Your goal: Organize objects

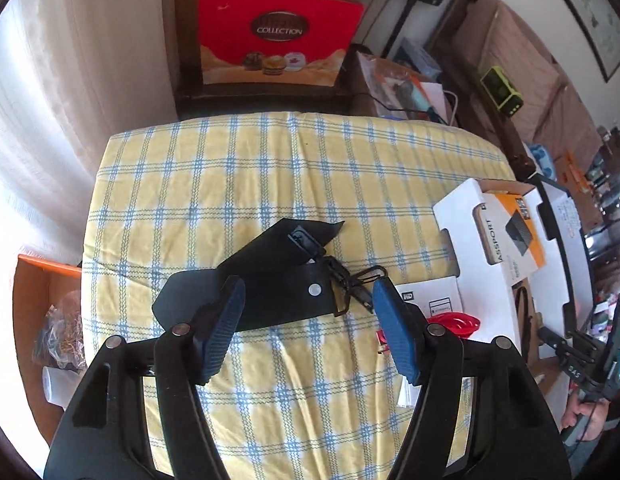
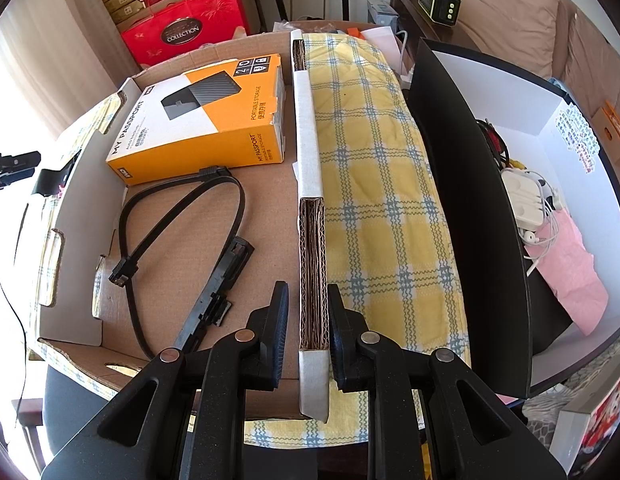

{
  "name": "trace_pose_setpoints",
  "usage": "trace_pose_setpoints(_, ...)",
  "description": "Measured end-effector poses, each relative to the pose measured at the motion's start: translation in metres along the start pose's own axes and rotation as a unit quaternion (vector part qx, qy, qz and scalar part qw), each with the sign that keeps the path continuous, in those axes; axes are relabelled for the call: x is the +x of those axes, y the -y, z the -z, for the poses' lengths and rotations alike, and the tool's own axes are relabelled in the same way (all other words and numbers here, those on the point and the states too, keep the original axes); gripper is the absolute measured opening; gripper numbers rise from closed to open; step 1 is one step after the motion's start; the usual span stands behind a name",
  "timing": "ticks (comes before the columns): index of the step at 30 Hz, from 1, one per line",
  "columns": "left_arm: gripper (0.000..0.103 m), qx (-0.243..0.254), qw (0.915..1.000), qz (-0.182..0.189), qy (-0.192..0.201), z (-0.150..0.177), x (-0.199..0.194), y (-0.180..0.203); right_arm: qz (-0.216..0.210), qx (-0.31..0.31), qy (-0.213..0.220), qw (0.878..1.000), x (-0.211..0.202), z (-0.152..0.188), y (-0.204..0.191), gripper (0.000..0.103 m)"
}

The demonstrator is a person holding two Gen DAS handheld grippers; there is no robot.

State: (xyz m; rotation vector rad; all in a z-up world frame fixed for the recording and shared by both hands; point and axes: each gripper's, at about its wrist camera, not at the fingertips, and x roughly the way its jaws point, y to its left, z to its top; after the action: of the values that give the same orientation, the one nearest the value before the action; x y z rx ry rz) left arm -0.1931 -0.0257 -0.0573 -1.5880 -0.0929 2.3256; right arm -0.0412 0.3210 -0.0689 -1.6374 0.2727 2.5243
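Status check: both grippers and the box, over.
Left gripper open, empty, above black pouch on checked cloth. Right gripper shut on cardboard box wall. Orange drive box and black cable inside. Nothing blocking.

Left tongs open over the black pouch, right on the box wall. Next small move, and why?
Probably lower the left tongs onto the black pouch and close: they stand open just short of it, nothing between. The right tongs already pinch the cardboard box wall, steadying it.

Sunlit curtain (image 1: 50, 92), brown sofa (image 1: 522, 80) behind
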Motion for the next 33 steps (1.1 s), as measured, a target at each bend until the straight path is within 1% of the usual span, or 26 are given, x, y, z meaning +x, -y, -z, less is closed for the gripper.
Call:
trace_pose_setpoints(3, 0.063, 0.003, 0.9999, 0.014, -0.002, -0.001, 0.005, 0.000, 0.000, 0.000, 0.000, 1.000, 0.000, 0.000, 0.000, 0.019)
trace_pose_setpoints(5, 0.063, 0.019, 0.9996, 0.020, -0.003, -0.001, 0.008, 0.006, 0.000, 0.000, 0.000, 1.000, 0.000, 0.000, 0.000, 0.019)
trace_pose_setpoints(8, 0.062, 0.044, 0.9988, 0.017, -0.012, -0.001, 0.015, 0.017, -0.001, 0.001, 0.000, 1.000, 0.000, 0.000, 0.000, 0.019)
trace_pose_setpoints(13, 0.062, 0.067, 0.9971, -0.004, -0.036, 0.001, 0.034, 0.029, -0.001, 0.000, 0.000, 1.000, 0.000, 0.000, 0.001, 0.019)
trace_pose_setpoints(16, 0.062, 0.084, 0.9953, -0.025, -0.041, 0.004, 0.041, 0.033, 0.000, 0.000, -0.001, 1.000, 0.000, 0.001, 0.002, 0.019)
trace_pose_setpoints(20, 0.062, 0.089, 0.9940, -0.044, -0.046, 0.008, 0.049, 0.031, -0.001, 0.000, -0.001, 1.000, 0.001, 0.001, 0.003, 0.019)
trace_pose_setpoints(21, 0.059, 0.091, 0.9936, -0.047, -0.047, 0.009, 0.051, 0.031, -0.001, 0.000, -0.001, 1.000, 0.001, 0.001, 0.002, 0.019)
trace_pose_setpoints(23, 0.057, 0.098, 0.9929, -0.051, -0.043, 0.011, 0.051, 0.032, 0.000, 0.000, -0.001, 1.000, 0.001, 0.001, 0.003, 0.019)
trace_pose_setpoints(24, 0.051, 0.101, 0.9929, -0.046, -0.042, 0.011, 0.051, 0.032, 0.000, 0.000, -0.001, 1.000, 0.001, 0.001, 0.003, 0.019)
trace_pose_setpoints(25, 0.038, 0.105, 0.9927, -0.042, -0.042, 0.012, 0.050, 0.033, 0.000, 0.000, -0.001, 1.000, 0.001, 0.001, 0.003, 0.019)
trace_pose_setpoints(27, 0.026, 0.104, 0.9927, -0.036, -0.048, 0.012, 0.048, 0.033, 0.000, 0.000, -0.001, 1.000, 0.001, 0.001, 0.003, 0.019)
trace_pose_setpoints(29, 0.026, 0.100, 0.9932, -0.028, -0.052, 0.012, 0.047, 0.031, 0.001, -0.001, -0.002, 1.000, 0.001, 0.001, 0.003, 0.019)
trace_pose_setpoints(32, 0.025, 0.084, 0.9952, -0.015, -0.047, 0.012, 0.042, 0.026, 0.002, -0.002, -0.002, 1.000, 0.001, 0.000, 0.003, 0.019)
trace_pose_setpoints(33, 0.020, 0.077, 0.9961, -0.006, -0.043, 0.011, 0.038, 0.024, 0.001, -0.001, -0.002, 1.000, 0.001, 0.000, 0.003, 0.019)
